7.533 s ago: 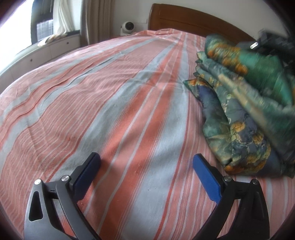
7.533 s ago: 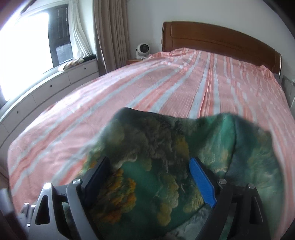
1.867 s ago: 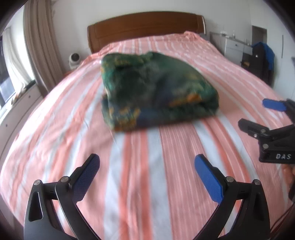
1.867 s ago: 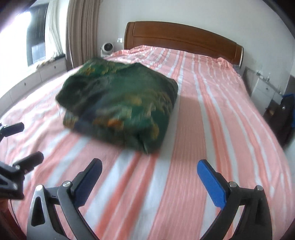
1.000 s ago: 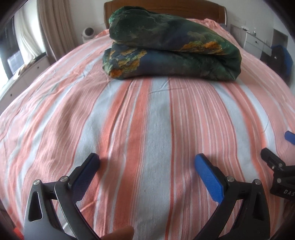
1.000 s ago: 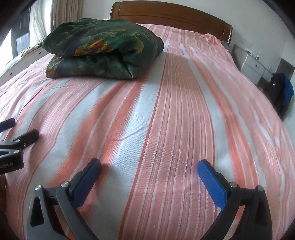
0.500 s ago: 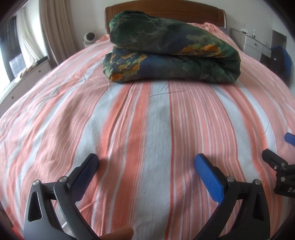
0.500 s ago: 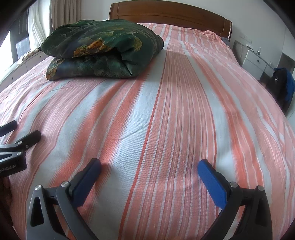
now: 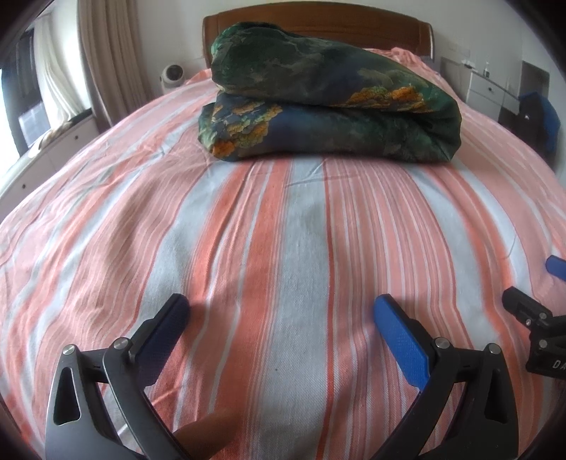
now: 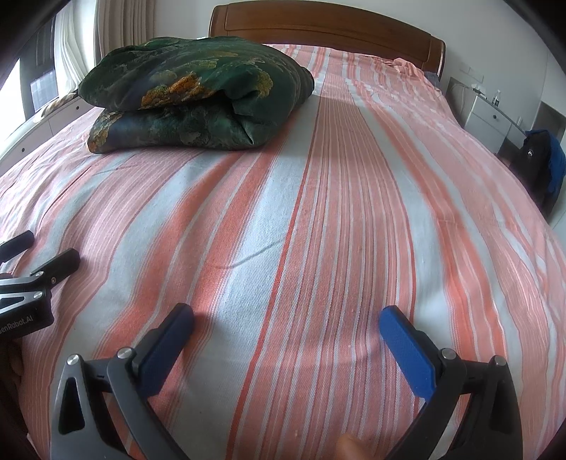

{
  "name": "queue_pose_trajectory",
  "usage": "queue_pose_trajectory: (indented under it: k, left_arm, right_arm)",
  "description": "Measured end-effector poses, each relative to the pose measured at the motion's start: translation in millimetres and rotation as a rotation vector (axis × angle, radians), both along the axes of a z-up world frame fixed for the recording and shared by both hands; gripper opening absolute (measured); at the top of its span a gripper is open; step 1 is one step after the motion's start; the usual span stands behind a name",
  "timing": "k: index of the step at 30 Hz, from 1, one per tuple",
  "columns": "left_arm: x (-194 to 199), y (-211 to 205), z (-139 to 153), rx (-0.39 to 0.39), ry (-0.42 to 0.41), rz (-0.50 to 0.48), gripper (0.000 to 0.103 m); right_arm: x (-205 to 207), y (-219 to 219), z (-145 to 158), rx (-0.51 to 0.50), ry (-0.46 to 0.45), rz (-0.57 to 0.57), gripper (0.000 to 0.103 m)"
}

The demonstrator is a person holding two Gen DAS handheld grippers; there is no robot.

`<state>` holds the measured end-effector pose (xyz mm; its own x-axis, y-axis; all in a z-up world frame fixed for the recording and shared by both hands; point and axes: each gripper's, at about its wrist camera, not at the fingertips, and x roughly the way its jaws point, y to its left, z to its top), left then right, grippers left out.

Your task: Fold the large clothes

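A dark green floral garment (image 9: 329,102) lies folded in a thick bundle on the striped bed, far ahead of both grippers; it also shows in the right wrist view (image 10: 198,99) at upper left. My left gripper (image 9: 281,311) is open and empty, low over the bedsheet near the foot of the bed. My right gripper (image 10: 286,322) is open and empty, also low over the sheet. The right gripper's tips show at the right edge of the left wrist view (image 9: 530,311); the left gripper shows at the left edge of the right wrist view (image 10: 32,272).
The bed (image 9: 283,219) has a pink, orange and grey striped sheet and a wooden headboard (image 10: 325,24). A small fan (image 9: 172,75) and curtains stand at left. A white cabinet (image 10: 495,116) and a dark bag (image 10: 541,162) are at right.
Both grippers have drawn back from the folded garment and lowered toward the sheet near the foot of the bed. In the last half second little has moved.
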<state>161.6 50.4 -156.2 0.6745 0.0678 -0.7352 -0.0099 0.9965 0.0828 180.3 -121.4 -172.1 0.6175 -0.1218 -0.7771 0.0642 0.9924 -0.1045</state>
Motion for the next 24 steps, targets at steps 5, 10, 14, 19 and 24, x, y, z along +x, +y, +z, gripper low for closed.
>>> queue_pose_trajectory:
  k: [5,10,14,19,24]
  left_arm:
    - [0.4,-0.2,-0.6,-0.01,0.002,-0.001,0.103]
    - [1.0,0.0,-1.4,-0.021,0.003,-0.001,0.103]
    - [0.6,-0.1,-1.6,-0.02,0.001,-0.001,0.103]
    - [0.3,-0.3,-1.7,-0.021,0.0,-0.001,0.103]
    - [0.2,-0.3,-1.9,-0.022,0.001,-0.001,0.103]
  right_arm:
    - [-0.2,0.1,-0.3,-0.001,0.0,0.0,0.103]
    - [-0.2,0.1,-0.5,0.0,0.0,0.0,0.103]
    - [-0.1,0.0,-0.3,0.0,0.001,-0.001,0.103]
    - [-0.3,-0.2,-0.4,0.0,0.0,-0.001,0.103]
    - [-0.4,-0.2,-0.6,0.001,0.0,-0.001,0.103]
